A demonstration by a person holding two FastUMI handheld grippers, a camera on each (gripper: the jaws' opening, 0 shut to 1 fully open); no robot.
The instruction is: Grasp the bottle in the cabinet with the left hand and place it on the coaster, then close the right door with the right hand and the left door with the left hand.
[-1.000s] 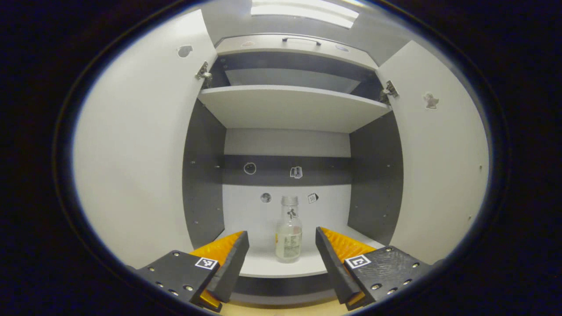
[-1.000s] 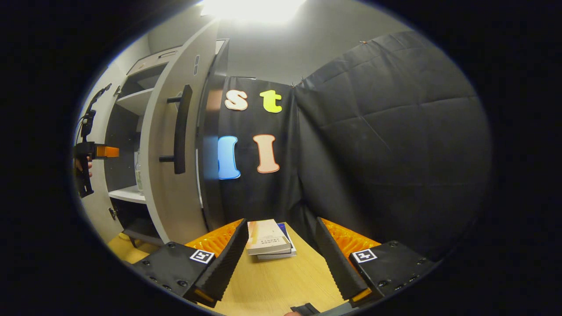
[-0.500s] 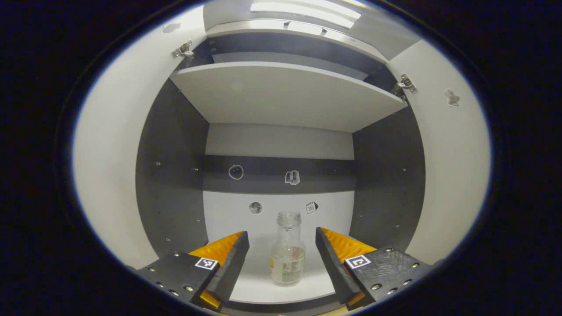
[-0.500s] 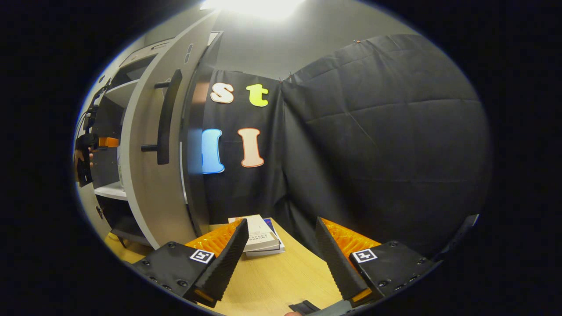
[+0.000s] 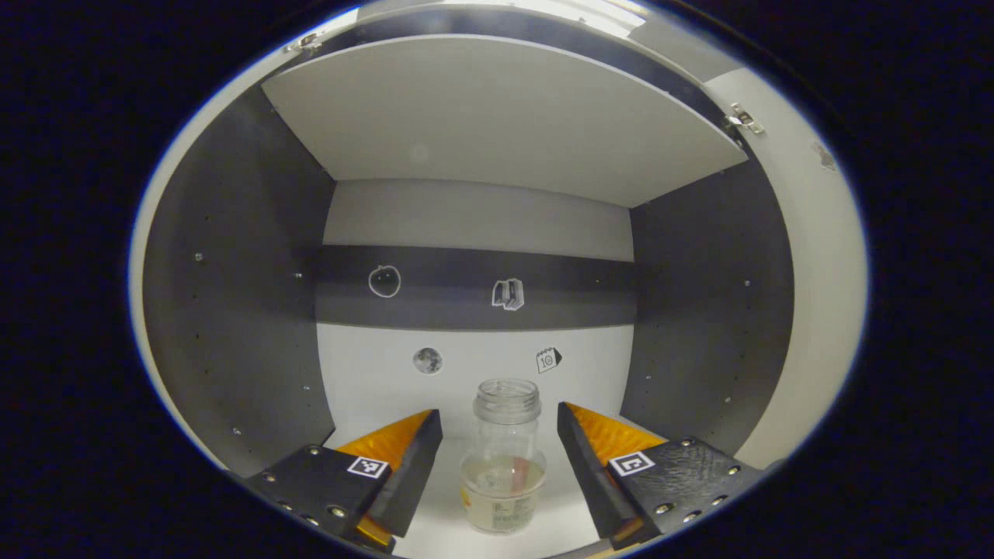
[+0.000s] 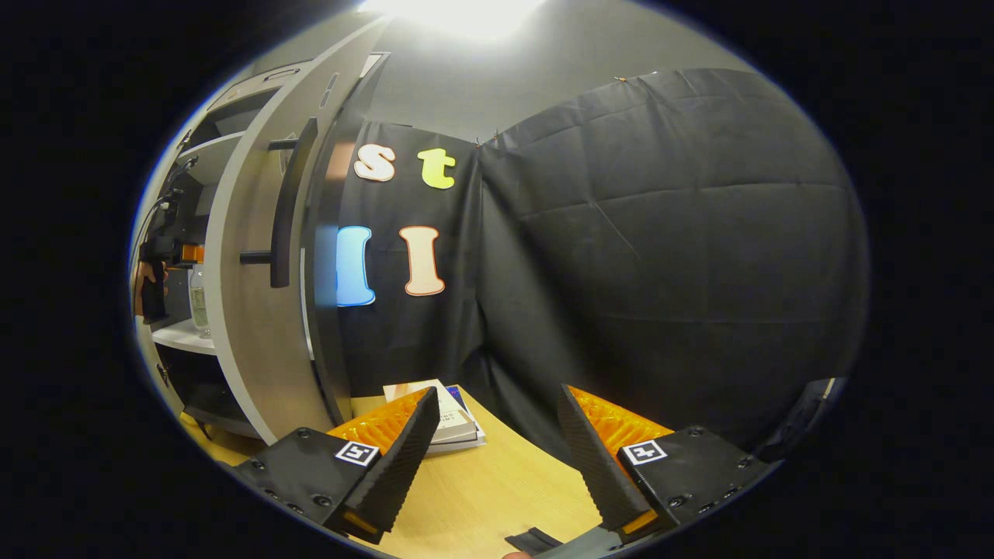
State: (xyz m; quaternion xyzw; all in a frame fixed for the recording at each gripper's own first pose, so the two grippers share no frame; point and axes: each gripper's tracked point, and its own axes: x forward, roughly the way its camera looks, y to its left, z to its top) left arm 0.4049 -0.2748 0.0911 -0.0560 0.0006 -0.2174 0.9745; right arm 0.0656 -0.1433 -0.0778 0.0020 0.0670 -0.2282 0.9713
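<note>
A clear glass bottle (image 5: 503, 458) with a paper label low on its body stands upright on the cabinet's white lower shelf (image 5: 439, 508). My left gripper (image 5: 497, 475) is open inside the cabinet. Its orange fingers (image 5: 404, 466) flank the bottle's lower half, with a gap on each side. In the right gripper view, the left gripper (image 6: 155, 268) and the bottle (image 6: 198, 299) show far left, behind the open right door (image 6: 248, 310) with its black bar handle (image 6: 283, 202). My right gripper (image 6: 497, 458) hangs open over the wooden table (image 6: 497, 497), holding nothing.
The upper shelf (image 5: 497, 116) hangs over the bottle, and dark side walls (image 5: 233, 310) close in on both sides. The open right door's inner face (image 5: 815, 272) stands to the right. A stack of books (image 6: 446, 415) lies on the table beside the cabinet. A dark flat item (image 6: 532, 539) sits at the bottom edge.
My left gripper has pushed forward into the cabinet, so the bottle now stands between its fingers. The right gripper has drifted slightly, shifting the door leftward in its view.
</note>
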